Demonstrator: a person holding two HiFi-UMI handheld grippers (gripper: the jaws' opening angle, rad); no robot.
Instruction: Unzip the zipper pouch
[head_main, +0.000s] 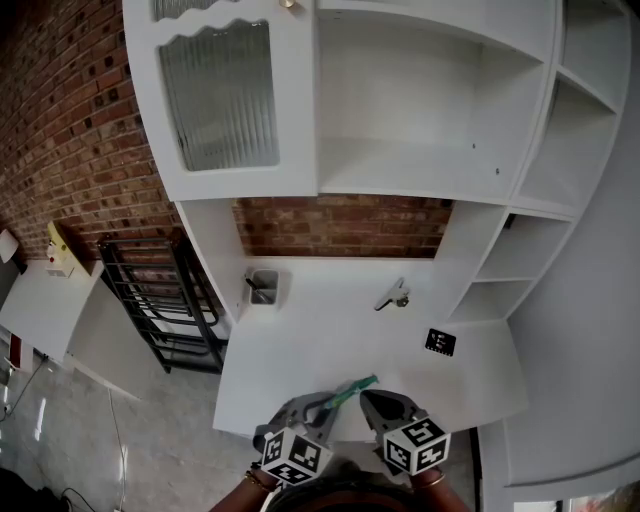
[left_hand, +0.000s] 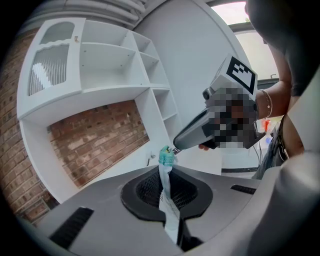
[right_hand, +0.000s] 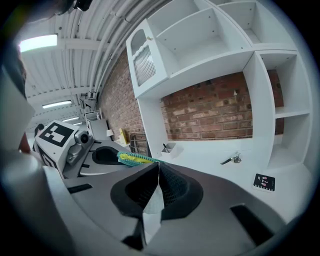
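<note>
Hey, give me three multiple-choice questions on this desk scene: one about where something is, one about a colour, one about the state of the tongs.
1. Where does the small black card lie?
A. on the white desktop, right side
B. on a chair
C. inside a blue box

2. What colour is the zip edge of the slim zipper pouch?
A. red
B. teal
C. black

3. How are the left tongs?
A. wide open, empty
B. shut on the pouch
C. lying flat on the desktop

Answers: 1 A, the head view shows it flat on the desktop's right side. 2 B, the edge shows teal in the head view. 3 B, the pouch is pinched between the closed jaws.
</note>
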